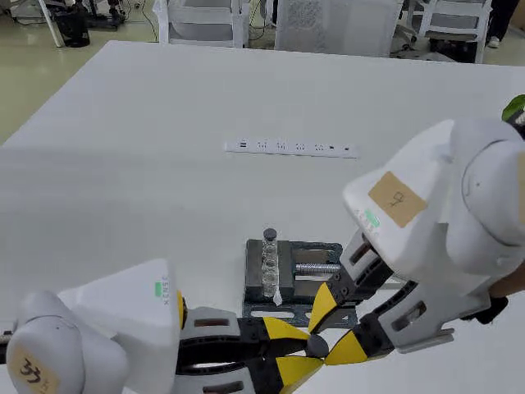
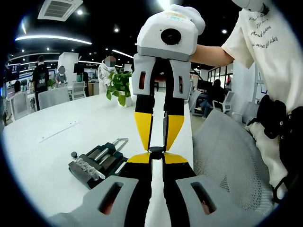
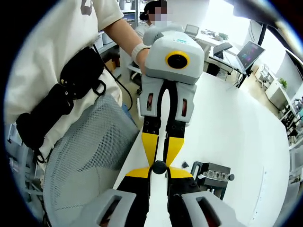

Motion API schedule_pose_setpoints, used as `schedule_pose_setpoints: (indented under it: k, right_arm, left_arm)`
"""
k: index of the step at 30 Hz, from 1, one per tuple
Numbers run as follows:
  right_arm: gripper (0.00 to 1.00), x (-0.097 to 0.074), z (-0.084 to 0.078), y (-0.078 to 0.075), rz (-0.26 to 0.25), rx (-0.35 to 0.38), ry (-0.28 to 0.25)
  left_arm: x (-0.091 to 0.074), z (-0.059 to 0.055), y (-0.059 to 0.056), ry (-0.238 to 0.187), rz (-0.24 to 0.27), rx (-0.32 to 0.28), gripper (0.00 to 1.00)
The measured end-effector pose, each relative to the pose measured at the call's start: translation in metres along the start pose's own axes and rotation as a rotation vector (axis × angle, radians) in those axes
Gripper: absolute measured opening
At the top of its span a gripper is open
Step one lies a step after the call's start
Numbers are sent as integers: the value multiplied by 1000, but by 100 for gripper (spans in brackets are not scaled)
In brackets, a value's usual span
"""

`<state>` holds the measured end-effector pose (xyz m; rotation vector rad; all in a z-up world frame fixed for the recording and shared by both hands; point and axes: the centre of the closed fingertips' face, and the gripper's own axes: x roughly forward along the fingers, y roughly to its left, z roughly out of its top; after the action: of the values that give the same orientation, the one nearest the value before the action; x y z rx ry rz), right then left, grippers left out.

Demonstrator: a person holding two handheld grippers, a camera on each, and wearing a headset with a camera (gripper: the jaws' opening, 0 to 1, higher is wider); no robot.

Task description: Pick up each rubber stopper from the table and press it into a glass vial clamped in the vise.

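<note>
One stopper (image 1: pixel 316 346) pinched by left tool (image 2: pixel 156 156) and right tool (image 3: pixel 159 171), vise (image 1: pixel 312 248) just beyond.

Tan label (image 1: pixel 397 199) on right tongs (image 1: pixel 326 335) reads 4, left tongs' (image 1: pixel 302 351) sticker (image 1: pixel 33 373) 33

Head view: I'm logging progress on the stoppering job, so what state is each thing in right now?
Left tongs: shut on the rubber stopper, tip to tip with the right tongs.
Right tongs: shut on the same stopper.
Vise: clamping an upright row of glass vials.
Far-end vial: stoppered; the rest look open.
</note>
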<state>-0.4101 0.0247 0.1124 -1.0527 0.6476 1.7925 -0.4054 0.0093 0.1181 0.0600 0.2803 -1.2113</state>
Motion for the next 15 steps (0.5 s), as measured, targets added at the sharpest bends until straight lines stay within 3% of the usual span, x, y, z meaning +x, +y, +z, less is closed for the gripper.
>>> schedule_pose_setpoints:
  k: [15]
  right_arm:
    - [7, 1, 2, 0, 13, 48, -3]
  left_arm:
    - [1, -2, -1, 12, 5, 28, 4]
